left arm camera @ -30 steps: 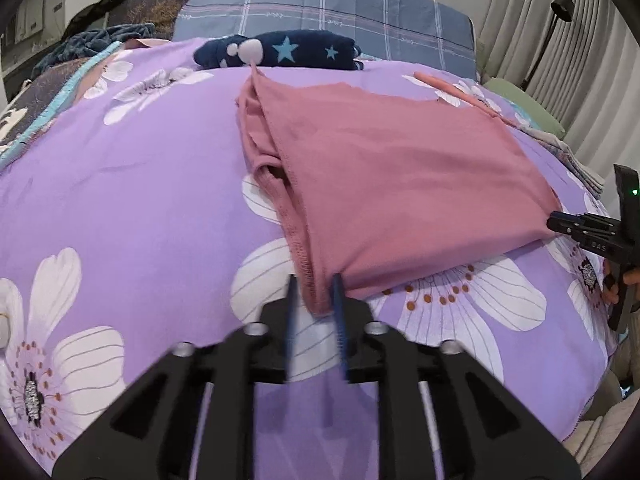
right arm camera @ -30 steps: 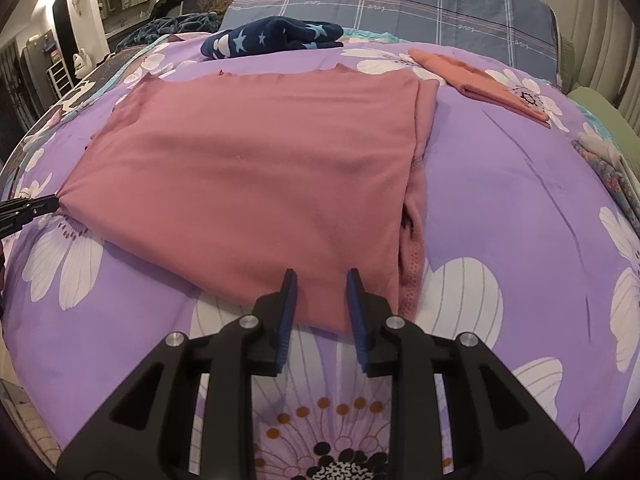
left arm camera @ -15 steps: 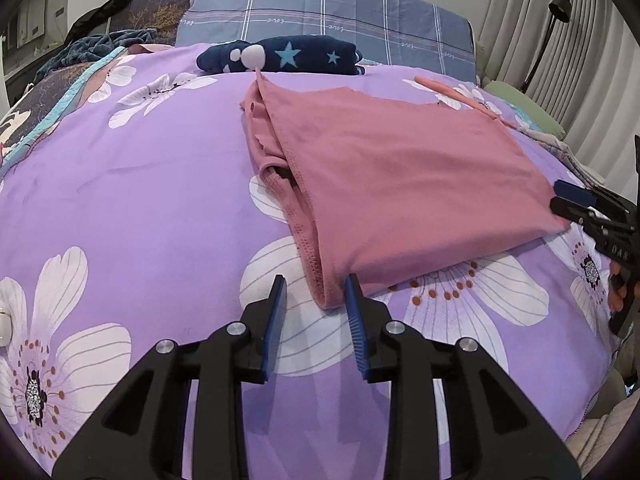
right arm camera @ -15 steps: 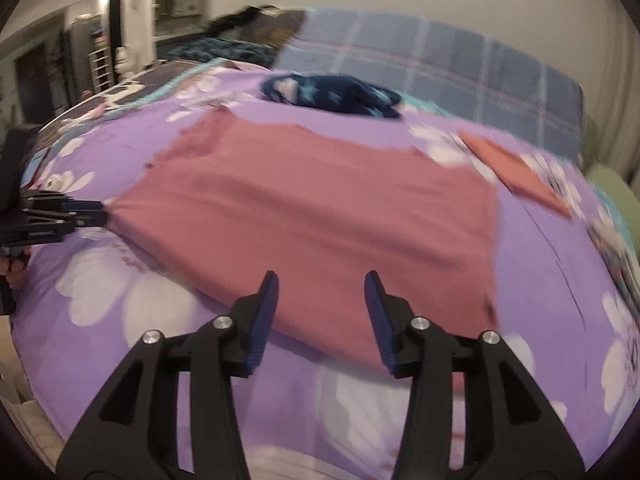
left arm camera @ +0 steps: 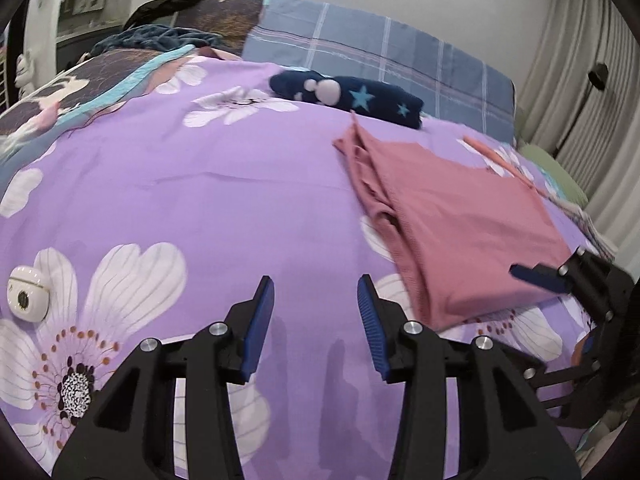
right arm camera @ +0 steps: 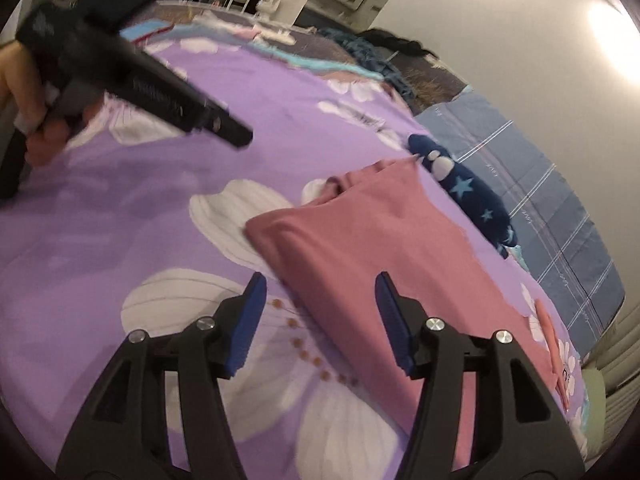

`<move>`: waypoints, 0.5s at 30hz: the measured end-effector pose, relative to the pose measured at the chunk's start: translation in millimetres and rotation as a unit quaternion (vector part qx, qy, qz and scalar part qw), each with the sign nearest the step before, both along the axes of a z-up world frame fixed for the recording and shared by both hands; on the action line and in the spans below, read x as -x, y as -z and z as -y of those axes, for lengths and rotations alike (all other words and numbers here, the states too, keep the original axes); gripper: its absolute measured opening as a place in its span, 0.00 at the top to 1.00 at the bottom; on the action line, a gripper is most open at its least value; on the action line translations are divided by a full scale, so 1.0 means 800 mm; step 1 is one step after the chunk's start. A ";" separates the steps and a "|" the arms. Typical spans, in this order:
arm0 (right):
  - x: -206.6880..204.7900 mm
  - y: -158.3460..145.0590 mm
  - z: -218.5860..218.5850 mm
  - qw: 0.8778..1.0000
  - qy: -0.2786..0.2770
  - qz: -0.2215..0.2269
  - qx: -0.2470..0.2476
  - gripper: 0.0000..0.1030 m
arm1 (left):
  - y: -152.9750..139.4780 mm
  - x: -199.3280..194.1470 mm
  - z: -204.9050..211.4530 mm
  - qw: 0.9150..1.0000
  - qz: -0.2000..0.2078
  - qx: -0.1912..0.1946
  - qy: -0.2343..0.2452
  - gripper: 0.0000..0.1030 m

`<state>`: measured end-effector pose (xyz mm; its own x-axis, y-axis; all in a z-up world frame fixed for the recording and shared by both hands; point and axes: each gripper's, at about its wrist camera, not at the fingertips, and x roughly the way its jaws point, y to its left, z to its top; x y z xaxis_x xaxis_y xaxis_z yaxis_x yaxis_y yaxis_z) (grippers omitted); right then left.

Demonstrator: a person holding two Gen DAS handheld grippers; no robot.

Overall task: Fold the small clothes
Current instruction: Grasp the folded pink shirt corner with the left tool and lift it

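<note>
A pink garment [left arm camera: 460, 224] lies folded flat on the purple flowered bedspread [left arm camera: 200, 208]. It also shows in the right wrist view [right arm camera: 380, 256]. My left gripper [left arm camera: 316, 304] is open and empty, over bare bedspread to the left of the garment's near corner. My right gripper [right arm camera: 320, 300] is open and empty, just above the garment's near edge. The right gripper also shows at the right edge of the left wrist view [left arm camera: 560, 276]. The left gripper shows blurred at the upper left of the right wrist view [right arm camera: 168, 96].
A dark blue star-patterned garment [left arm camera: 352, 96] lies beyond the pink one. A folded orange piece [right arm camera: 554, 348] lies at the far side. A small white round device [left arm camera: 26, 300] sits on the bedspread at the left. A grey plaid pillow [left arm camera: 380, 60] is at the head.
Both grippers have let go of the pink garment and opened wide. The left one has drawn back and swung left. The right one has turned leftward toward the near corner.
</note>
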<state>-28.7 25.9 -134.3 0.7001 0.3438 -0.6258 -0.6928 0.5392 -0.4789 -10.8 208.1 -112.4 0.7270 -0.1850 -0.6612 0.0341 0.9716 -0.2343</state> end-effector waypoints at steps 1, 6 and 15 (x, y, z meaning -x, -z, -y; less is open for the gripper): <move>-0.003 0.005 -0.005 1.000 0.004 -0.003 0.010 0.45 | 0.001 0.000 -0.005 1.000 0.000 0.007 -0.002 0.57; -0.010 0.015 -0.028 0.999 0.017 0.006 0.034 0.43 | 0.003 -0.011 -0.018 0.998 0.003 0.065 0.016 0.57; -0.028 0.022 -0.070 0.997 0.064 0.024 0.047 0.43 | 0.002 -0.138 -0.010 0.974 -0.036 0.195 0.107 0.45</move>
